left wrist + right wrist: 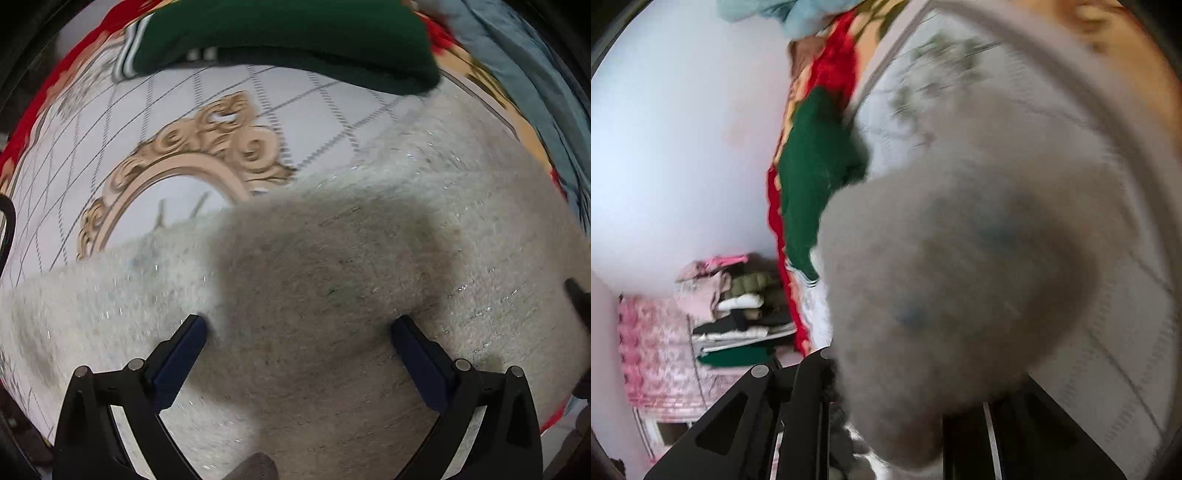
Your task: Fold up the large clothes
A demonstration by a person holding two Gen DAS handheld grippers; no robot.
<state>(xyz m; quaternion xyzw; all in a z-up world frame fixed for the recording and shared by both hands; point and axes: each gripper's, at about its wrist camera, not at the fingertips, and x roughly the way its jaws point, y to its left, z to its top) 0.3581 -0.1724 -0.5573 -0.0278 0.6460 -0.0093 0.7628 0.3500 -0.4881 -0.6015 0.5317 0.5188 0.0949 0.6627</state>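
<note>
A fuzzy pale grey sweater point(369, 240) lies spread over a white quilted bedspread point(221, 110). My left gripper point(299, 321) points straight down above it, its dark blue pads wide apart with nothing pinched between them. In the right wrist view a bunched lump of the same fuzzy sweater point(960, 277) fills the space in front of my right gripper point(886, 398). That gripper's jaws stand close together on the cloth, which hides the fingertips and rises up from them. The picture is blurred.
A folded dark green garment point(288, 40) with striped cuffs lies at the bed's far side, also seen as the green garment point(812, 173). Light blue cloth point(517, 74) lies at the right edge. A stack of folded clothes point(738, 314) stands beside the bed near a white wall.
</note>
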